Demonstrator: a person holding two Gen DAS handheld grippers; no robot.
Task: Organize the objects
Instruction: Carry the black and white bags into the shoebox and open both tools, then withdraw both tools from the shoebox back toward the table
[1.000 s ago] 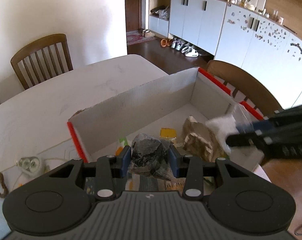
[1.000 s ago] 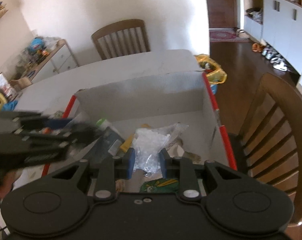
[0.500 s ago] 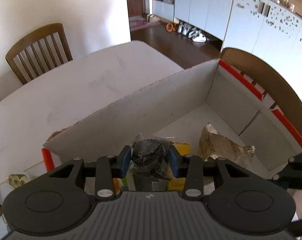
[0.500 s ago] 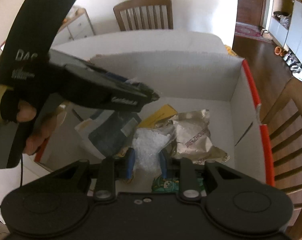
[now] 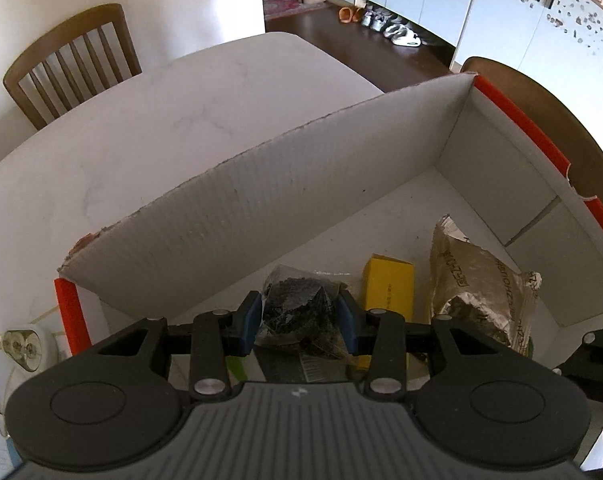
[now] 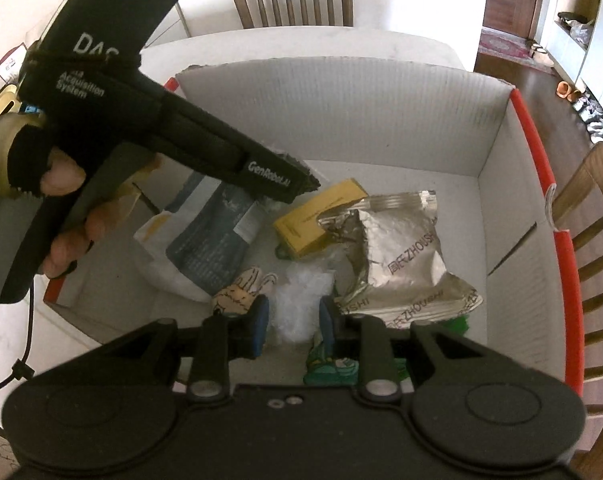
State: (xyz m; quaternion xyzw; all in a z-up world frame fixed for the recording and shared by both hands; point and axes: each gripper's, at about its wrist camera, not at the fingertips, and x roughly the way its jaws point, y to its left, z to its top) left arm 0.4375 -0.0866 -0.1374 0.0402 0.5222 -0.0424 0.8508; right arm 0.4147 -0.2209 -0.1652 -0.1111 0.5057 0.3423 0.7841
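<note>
Black left gripper, white lettering, blue pads; hand wears fingerless black glove.

Both grippers point steeply down into the cardboard box: the left gripper has its jaws clamped on a dark bag, the right gripper on a clear bag.

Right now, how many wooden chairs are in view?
2. One chair stands at the table's far end; the other chair is beside the box's red-edged side. More may be hidden.
</note>
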